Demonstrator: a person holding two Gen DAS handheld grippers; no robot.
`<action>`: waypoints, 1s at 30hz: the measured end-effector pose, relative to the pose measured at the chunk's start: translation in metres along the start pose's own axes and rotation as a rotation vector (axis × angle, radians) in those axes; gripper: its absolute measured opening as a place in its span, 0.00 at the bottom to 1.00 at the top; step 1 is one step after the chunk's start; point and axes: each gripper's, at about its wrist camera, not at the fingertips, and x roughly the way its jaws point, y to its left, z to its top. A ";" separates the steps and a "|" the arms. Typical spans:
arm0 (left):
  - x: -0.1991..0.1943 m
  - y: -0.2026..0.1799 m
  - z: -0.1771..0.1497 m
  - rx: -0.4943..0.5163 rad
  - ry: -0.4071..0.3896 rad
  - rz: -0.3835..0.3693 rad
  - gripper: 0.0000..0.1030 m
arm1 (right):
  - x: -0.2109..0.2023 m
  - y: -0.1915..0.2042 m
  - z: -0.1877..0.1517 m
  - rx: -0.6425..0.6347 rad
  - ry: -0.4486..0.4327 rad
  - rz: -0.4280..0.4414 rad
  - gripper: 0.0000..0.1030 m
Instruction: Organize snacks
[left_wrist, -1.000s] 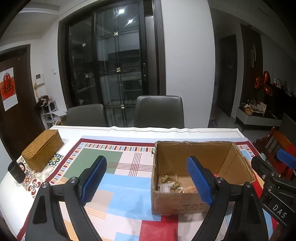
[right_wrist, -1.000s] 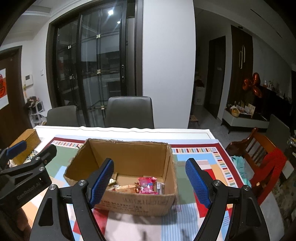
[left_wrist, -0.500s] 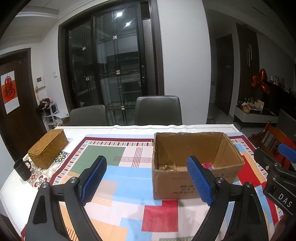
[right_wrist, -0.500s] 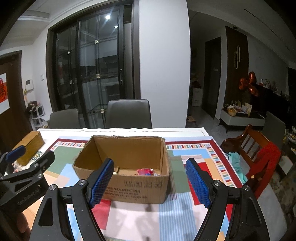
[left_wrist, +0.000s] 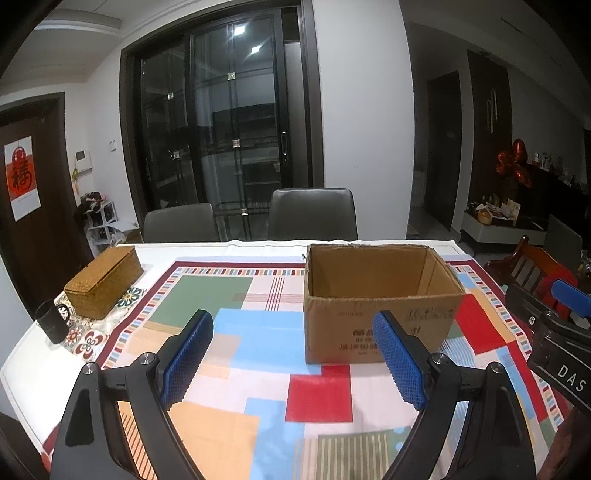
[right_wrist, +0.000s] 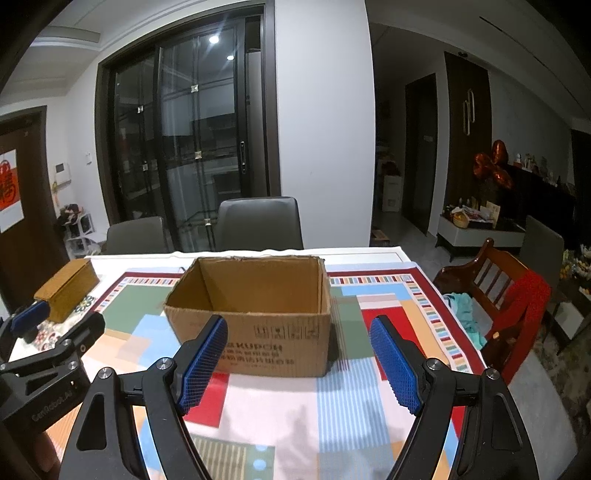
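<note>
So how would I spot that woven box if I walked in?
Find the dining table with the colourful patchwork cloth. At its far left corner, left of the open cardboard box, sits the woven box: low, lidded, golden wicker, with a dark mug just in front.

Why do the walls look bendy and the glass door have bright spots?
In the left wrist view the fisheye lens bows the straight walls and glass door; the spots are ceiling lights mirrored in it. The right wrist view bends likewise, with soft shadows beside the cardboard box.
</note>
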 end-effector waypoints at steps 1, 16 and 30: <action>-0.005 0.000 -0.003 0.002 0.000 0.001 0.86 | -0.004 0.000 -0.002 -0.001 0.000 -0.001 0.78; -0.055 0.008 -0.047 -0.007 0.031 -0.007 0.86 | -0.057 0.001 -0.038 -0.035 0.002 -0.019 0.78; -0.094 0.016 -0.086 -0.006 0.062 0.000 0.86 | -0.095 0.001 -0.071 -0.036 0.021 -0.022 0.78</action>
